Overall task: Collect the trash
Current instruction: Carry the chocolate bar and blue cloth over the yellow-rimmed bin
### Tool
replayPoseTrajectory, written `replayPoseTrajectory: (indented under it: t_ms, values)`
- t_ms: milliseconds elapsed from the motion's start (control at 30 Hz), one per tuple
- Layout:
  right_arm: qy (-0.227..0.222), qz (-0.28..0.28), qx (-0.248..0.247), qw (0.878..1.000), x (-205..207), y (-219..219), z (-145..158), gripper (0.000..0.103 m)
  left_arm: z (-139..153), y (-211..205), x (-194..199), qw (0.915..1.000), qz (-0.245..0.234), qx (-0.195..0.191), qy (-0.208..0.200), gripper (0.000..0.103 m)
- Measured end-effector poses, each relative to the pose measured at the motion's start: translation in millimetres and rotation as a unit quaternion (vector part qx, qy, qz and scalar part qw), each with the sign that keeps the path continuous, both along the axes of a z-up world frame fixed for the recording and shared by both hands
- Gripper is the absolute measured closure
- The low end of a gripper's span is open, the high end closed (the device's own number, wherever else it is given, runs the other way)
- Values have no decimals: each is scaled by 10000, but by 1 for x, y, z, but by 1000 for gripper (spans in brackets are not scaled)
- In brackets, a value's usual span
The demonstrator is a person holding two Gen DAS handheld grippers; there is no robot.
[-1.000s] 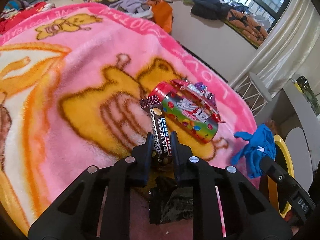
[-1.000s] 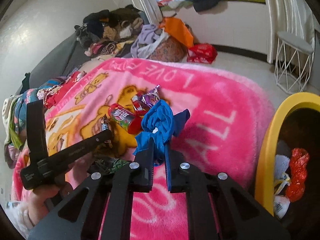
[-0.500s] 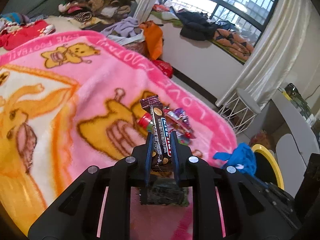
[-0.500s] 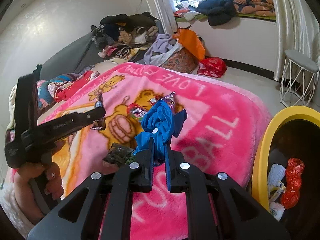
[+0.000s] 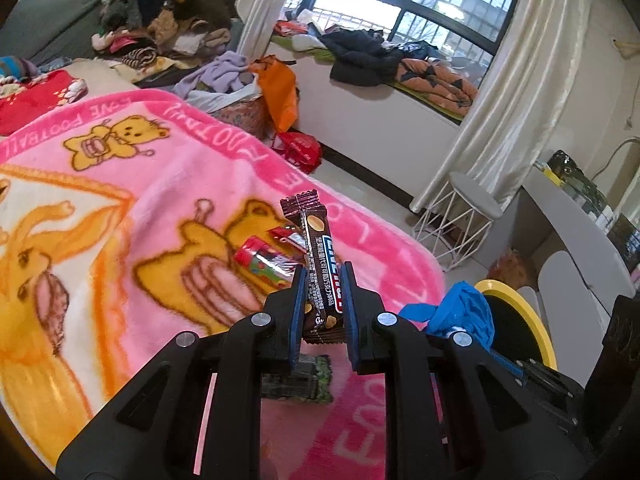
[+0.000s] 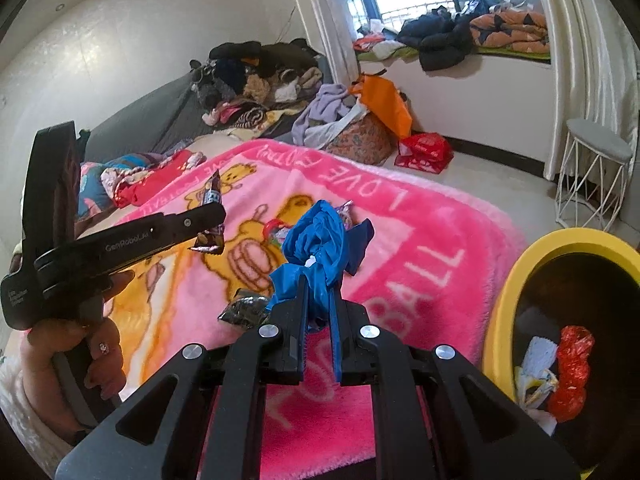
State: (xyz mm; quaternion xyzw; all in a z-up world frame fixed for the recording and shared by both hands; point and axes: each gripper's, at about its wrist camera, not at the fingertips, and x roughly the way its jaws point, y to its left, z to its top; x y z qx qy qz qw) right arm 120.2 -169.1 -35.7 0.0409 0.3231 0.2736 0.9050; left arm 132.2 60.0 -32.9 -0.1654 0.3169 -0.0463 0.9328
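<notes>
Pink fleece blanket (image 6: 420, 248) ends beside yellow-rimmed bin (image 6: 516, 276); your left gripper (image 5: 322, 300) clamps brown snack-bar wrapper (image 5: 320, 264), right gripper (image 6: 318, 304) clamps crumpled blue plastic bag (image 6: 320, 240), both above the blanket.

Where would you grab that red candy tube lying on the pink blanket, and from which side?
Probably across the middle of the candy tube, coming down from above. It lies on its side on the blanket, so its round body offers two opposite curved faces for the fingers. A shiny wrapper crowds its far end, so avoid that end.
</notes>
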Motion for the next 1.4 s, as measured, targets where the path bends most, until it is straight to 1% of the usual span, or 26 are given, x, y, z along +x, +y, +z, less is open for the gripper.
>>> replayPoseTrajectory:
  t_ms: [300,500,1000,1400]
  values:
    - [-201,-333,75,9992,-1,-26,15,94,11,-23,-7,9994,-332,1,-138,91]
    - [-247,-540,92,9982,-2,-44,19,94,15,-37,-9,9984,-525,18,-186,91]
    - [-317,-954,159,9948,-3,-78,27,94,27,-60,-15,9958,-846,59,-342,90]
    - [-335,-1278,159,9911,-5,-98,28,94,29,-82,-15,9932,-1115,87,-322,90]
